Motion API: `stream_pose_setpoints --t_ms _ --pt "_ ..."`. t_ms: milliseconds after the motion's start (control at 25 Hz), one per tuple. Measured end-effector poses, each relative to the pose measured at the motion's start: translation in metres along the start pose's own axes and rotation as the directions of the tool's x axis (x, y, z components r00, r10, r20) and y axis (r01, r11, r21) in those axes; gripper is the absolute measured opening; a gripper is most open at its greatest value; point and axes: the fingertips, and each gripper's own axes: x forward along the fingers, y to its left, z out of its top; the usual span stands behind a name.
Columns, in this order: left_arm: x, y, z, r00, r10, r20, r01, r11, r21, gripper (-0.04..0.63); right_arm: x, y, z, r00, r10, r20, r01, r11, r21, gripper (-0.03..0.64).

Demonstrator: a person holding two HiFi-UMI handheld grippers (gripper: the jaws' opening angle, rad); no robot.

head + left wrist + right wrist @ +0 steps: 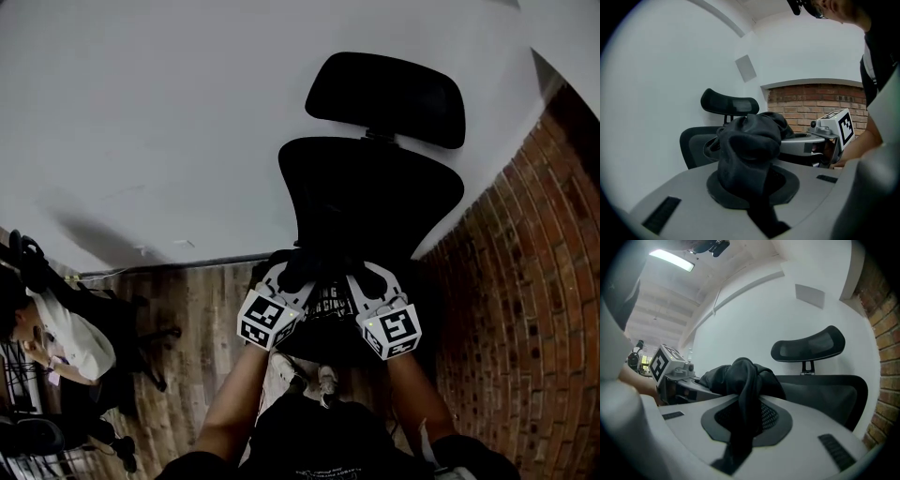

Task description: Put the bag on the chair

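Note:
A black office chair (370,192) with a headrest (384,98) stands against the wall, straight in front of me. Both grippers hold a black fabric bag (328,302) just before its backrest. My left gripper (289,274) is shut on a bunched fold of the bag (747,150), which bulges up from between its jaws. Black fabric (743,380) also runs down between the jaws of my right gripper (367,274), which is shut on it. The two grippers sit close together, side by side. The chair's seat is hidden under the bag and grippers.
A red brick wall (534,281) runs along the right, a white wall (141,122) behind the chair. At the left, on the wooden floor (202,319), a person (61,337) sits by other dark chairs. My shoes (314,377) show below the grippers.

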Motion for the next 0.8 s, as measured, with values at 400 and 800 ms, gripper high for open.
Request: stream_pose_setpoints --t_ms 400,800 --pt "0.067 0.009 -0.044 0.992 -0.116 -0.056 0.116 0.993 0.007 0.058 0.010 -0.048 -0.057 0.990 -0.102 -0.100 0.105 0.994 0.029 0.054" --pt "0.121 0.016 -0.109 0.975 -0.180 -0.131 0.178 0.984 -0.029 0.060 0.020 -0.080 -0.130 0.967 -0.161 -0.199 0.183 0.978 0.099 0.052"
